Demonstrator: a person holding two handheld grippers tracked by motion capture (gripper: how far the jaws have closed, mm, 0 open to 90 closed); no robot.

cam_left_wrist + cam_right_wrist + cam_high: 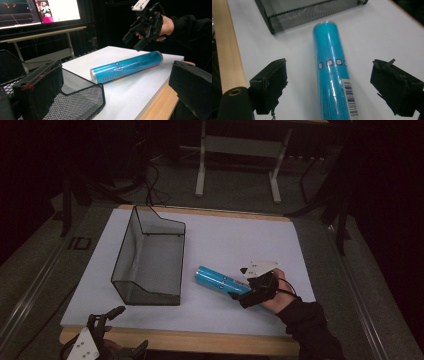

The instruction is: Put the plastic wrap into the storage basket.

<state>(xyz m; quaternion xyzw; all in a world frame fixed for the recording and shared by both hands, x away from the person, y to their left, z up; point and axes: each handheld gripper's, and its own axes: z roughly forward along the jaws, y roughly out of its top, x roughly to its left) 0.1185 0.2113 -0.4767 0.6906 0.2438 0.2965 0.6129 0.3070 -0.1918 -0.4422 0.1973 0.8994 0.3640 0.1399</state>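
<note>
lying flat on the white board (pixel 210 315), just right of the black mesh basket (pixel 150 257) and apart from it: blue tube (pixel 220 281), wrapped in clear film, barcode label near the end closest to the right gripper (pixel 240 296). running lengthwise from that gripper toward the basket's near corner, long axis almost in line with the gripper's own reach, so straddling the tube with one jaw on each side. hovering above the near end, judging from the left gripper view; jaws spread wide, holding nothing, no contact with the film showing. sitting far nearer the tube than the left gripper (pixel 107 320), which is waiting at the board's near left corner over the wooden edge (pixel 175 340), jaws likewise parted and empty, basket rim close by its left jaw. probably calling for a straight descent and a pinch across the tube's width, with some risk of the round, slick body rolling away sideways. being cut off: tube's near end below the frame in the right gripper view, and under the gripper and hand (pixel 277 292) in the high view. staying too small to read: print along the tube. remaining dark and indistinct: floor and frame beyond the board; monitors (pixel 40 11) glowing behind in the left gripper view.
</note>
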